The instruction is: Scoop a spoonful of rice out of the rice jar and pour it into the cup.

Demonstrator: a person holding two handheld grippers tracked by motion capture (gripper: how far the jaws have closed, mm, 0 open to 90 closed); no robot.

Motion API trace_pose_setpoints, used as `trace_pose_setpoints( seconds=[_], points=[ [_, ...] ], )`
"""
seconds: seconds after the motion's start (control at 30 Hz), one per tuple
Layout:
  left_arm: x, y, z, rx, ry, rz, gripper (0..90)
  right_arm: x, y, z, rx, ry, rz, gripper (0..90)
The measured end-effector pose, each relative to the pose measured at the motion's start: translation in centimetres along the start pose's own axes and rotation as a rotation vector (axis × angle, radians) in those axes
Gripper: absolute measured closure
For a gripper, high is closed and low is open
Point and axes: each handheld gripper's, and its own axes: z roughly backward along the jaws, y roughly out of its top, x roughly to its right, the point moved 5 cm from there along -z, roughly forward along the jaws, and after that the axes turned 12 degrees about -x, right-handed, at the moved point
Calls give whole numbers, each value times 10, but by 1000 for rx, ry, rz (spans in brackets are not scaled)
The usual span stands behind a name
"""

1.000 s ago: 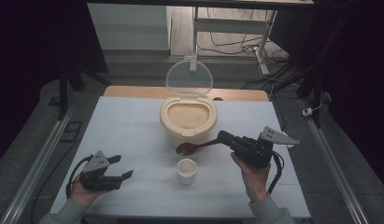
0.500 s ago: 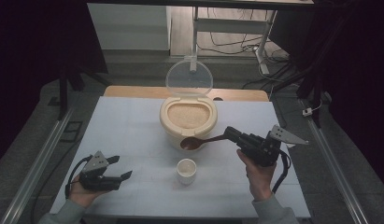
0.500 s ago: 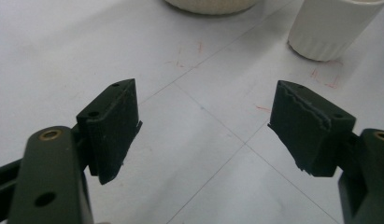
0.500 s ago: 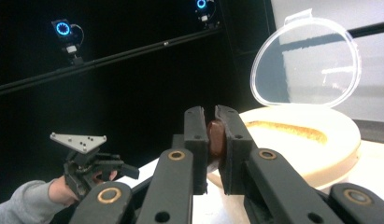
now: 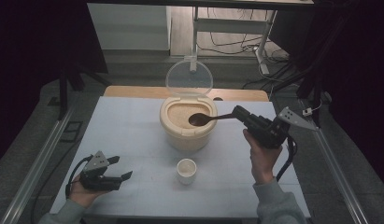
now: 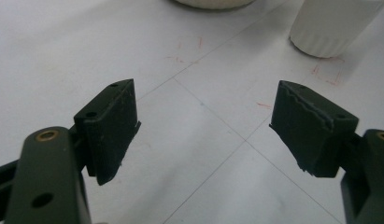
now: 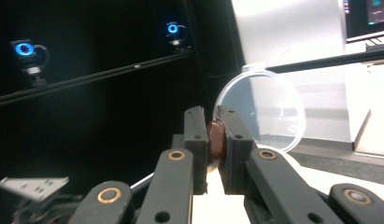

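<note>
The right tongs (image 5: 238, 113), clamped on the brown spoon (image 5: 199, 119), have swung it from beside the cup (image 5: 186, 170) up over the rice container (image 5: 186, 122) (likely a scoop next), while the left tongs (image 5: 119, 168) rest open on the desk (image 5: 133, 126).

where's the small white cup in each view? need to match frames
High view: the small white ribbed cup stands at centre bottom, on the table in front of the cream grain container.
Left gripper view: top right corner, beyond the open jaws, cropped by the frame.
Right gripper view: not in it.
Shared landmark: the container's raised clear round lid, in the high and right gripper views.
</note>
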Motion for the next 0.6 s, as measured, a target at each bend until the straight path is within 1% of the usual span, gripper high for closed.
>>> trace_pose_setpoints(
  seconds=[0.03, 0.07, 0.13, 0.27, 0.37, 0.43, 0.53, 0.57, 0.6],
  points=[
    [0, 0, 0, -1, 0, 0, 224, 6, 6, -6, -14, -38, 13, 831],
    [-1, 0, 0, -2, -1, 1, 224, 6, 6, -6, -14, -38, 13, 831],
    [-1, -1, 0, -2, -1, 2, 224, 13, 11, -13, -34, -84, 27, 830],
    [0, -1, 0, -3, -6, 2, 223, 21, 16, -23, -64, -130, 28, 830],
    [0, -1, -1, -8, -9, -1, 223, 24, 19, -30, -83, -165, 53, 830],
    [0, -2, -2, -13, -11, 2, 223, 25, 20, -34, -110, -185, 64, 830],
    [0, -2, -4, -18, -11, 2, 223, 24, 18, -44, -159, -222, 110, 830],
    [0, -2, -4, -18, -11, 2, 223, 23, 18, -48, -175, -239, 135, 830],
    [0, -2, -4, -18, -10, 1, 223, 23, 18, -48, -175, -239, 135, 830]
  ],
)
